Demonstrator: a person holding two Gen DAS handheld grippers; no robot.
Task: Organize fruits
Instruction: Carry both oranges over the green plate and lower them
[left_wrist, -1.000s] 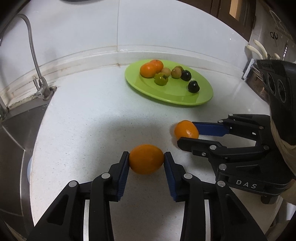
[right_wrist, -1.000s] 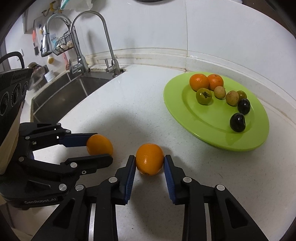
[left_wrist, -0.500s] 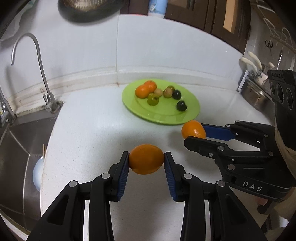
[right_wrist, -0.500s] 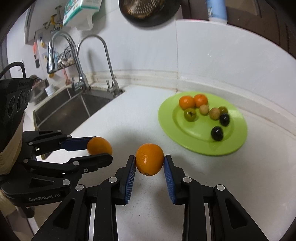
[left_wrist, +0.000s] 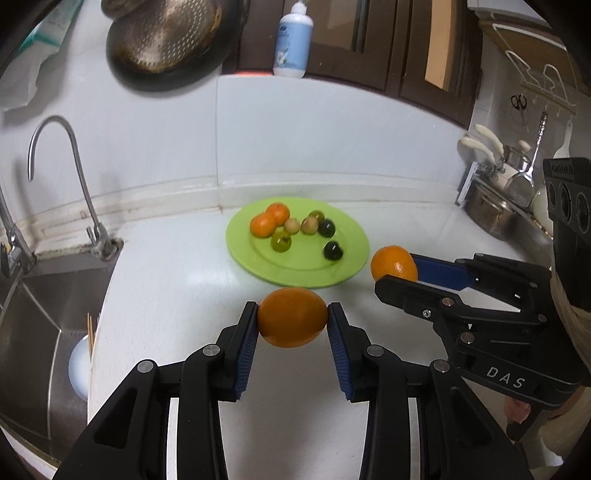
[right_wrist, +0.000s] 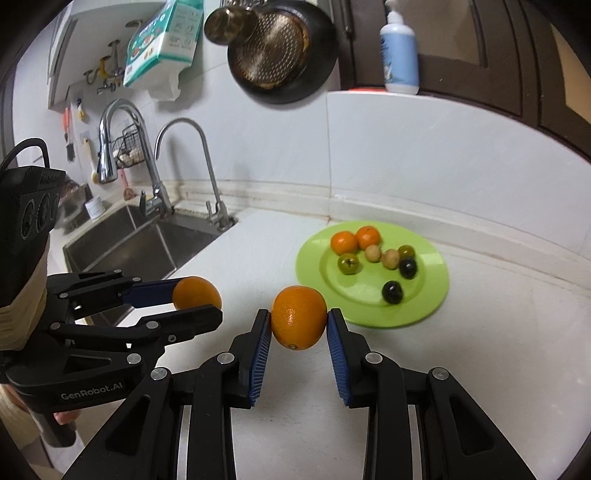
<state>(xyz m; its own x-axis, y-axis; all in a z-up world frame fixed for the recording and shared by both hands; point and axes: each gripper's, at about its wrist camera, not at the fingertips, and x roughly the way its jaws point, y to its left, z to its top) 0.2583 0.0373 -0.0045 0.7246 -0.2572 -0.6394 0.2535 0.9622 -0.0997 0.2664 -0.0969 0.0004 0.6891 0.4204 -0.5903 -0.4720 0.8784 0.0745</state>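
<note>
Each gripper has its jaws clamped on an orange: the left gripper (left_wrist: 291, 323) on the left orange (left_wrist: 291, 322), the right gripper (right_wrist: 298, 321) on the right orange (right_wrist: 298, 316), both held above the desk (left_wrist: 177, 288) near the green plate (left_wrist: 347, 275). Released carelessly, either round fruit may roll off the shallow plate or knock the small fruits (right_wrist: 380, 258) out of place.

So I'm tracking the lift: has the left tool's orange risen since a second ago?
Yes. The left tool has raised its orange; the round green plate now sits farther below.
</note>
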